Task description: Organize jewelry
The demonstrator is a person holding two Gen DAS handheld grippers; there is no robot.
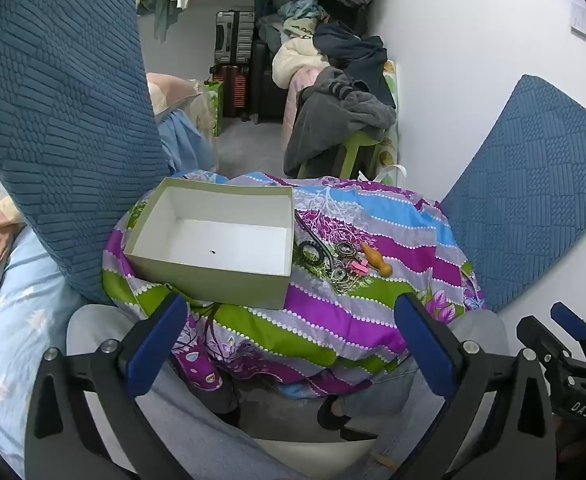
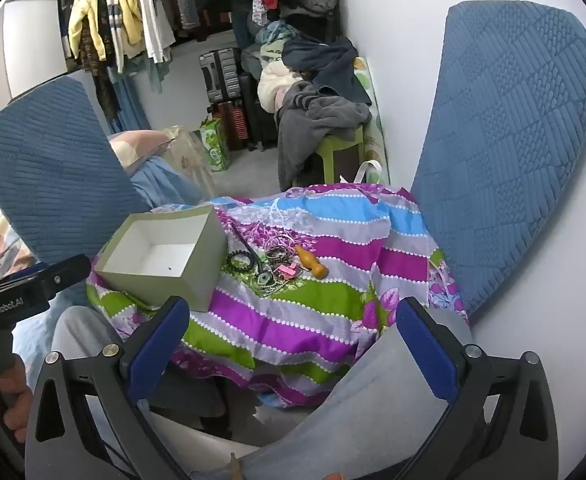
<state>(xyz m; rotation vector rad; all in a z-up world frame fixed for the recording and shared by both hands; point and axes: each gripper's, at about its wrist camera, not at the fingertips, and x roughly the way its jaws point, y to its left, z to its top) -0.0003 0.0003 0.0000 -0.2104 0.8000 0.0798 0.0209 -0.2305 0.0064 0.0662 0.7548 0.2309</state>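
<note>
An open pale-green box (image 1: 213,272) (image 2: 201,276) with a white, nearly bare inside sits on the left of a striped cloth-covered table (image 1: 333,320) (image 2: 293,320). Just right of it lies a small heap of jewelry (image 1: 333,262) (image 2: 269,266): black beaded rings, a chain, a pendant, pink clips. An orange wooden piece (image 1: 377,260) (image 2: 313,263) lies at the heap's right edge. My left gripper (image 1: 293,332) hangs open above the table's near edge, nothing between its blue pads. My right gripper (image 2: 293,336) is likewise open and holds nothing, well short of the heap.
Blue quilted cushions (image 1: 61,120) (image 2: 513,140) stand at both sides of the table. The person's grey-trousered knees (image 2: 393,380) are under the near edge. Beyond are a green stool with piled clothes (image 1: 345,120), suitcases (image 1: 233,60), and a white wall on the right.
</note>
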